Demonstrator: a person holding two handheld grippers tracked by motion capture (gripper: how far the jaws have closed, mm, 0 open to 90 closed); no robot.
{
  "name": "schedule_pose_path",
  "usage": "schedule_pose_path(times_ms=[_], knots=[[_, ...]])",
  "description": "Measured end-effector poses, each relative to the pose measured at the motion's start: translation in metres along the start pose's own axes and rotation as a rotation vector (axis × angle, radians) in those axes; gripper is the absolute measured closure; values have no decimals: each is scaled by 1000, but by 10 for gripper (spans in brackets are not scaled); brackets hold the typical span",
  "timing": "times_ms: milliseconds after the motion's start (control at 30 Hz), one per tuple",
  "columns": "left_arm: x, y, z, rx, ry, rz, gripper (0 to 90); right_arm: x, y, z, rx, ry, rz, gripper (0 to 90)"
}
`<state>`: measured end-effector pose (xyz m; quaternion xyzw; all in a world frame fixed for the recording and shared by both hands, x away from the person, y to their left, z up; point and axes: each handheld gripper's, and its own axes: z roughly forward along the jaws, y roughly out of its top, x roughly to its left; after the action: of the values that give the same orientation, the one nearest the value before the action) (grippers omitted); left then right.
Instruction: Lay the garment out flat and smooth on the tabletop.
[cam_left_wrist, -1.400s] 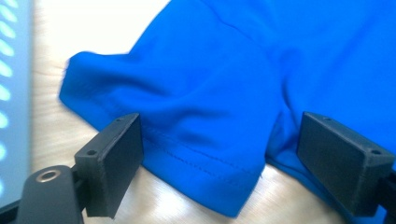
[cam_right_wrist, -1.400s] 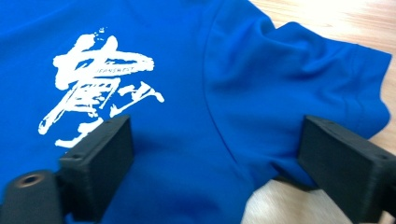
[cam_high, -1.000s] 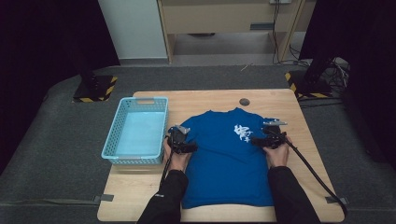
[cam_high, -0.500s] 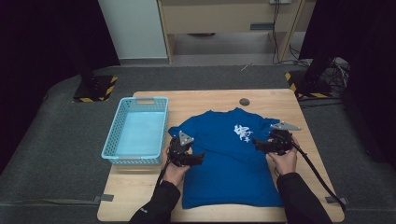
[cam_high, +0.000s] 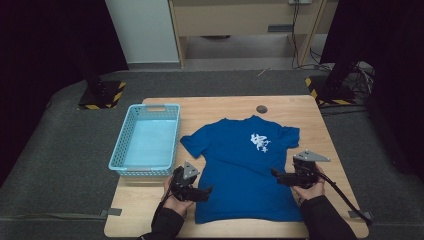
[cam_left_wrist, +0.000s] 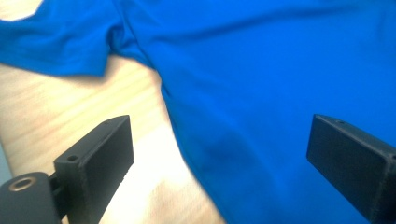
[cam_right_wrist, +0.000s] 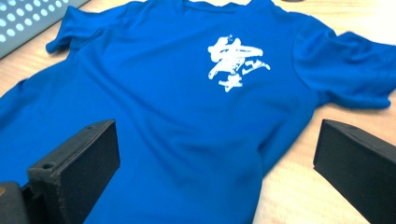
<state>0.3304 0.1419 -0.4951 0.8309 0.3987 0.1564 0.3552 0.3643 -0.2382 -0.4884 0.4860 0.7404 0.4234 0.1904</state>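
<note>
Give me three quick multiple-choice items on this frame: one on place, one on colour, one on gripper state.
1. Where is the basket relative to the T-shirt in the high view?
A. left of it
B. on top of it
C. right of it

2. What colour is the print on the T-shirt?
A. red
B. white
C. yellow

3. How do the left gripper and right gripper stand?
A. both clamped on cloth
B. one holds the basket
C. both open, holding nothing

Key: 1 A, basket sits at the table's left by the sleeve; 2 B, white mark on blue cloth; 3 C, jaws wide apart above the flat T-shirt.
</note>
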Motion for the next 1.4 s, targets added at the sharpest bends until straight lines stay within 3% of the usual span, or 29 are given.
schedule_pose_path(times_ms=[100,300,433,900,1267,1400], knots=[[1,-5,-5,14,15,29,52,0,-6,-6,15,10,-7,4],[11,-19,-14,39,17,6,48,2,-13,-13,49,-13,-72,4],[18,-29,-21,58,30,-20,42,-2,-18,-17,64,1,-42,4],[47,-55,-38,126,90,-54,34,-35,-37,-29,79,-44,10,4],[72,-70,-43,157,129,-93,30,-58,-50,-24,141,-66,-4,4],[78,-75,-43,157,146,-110,30,-69,-54,-26,150,-97,5,4]])
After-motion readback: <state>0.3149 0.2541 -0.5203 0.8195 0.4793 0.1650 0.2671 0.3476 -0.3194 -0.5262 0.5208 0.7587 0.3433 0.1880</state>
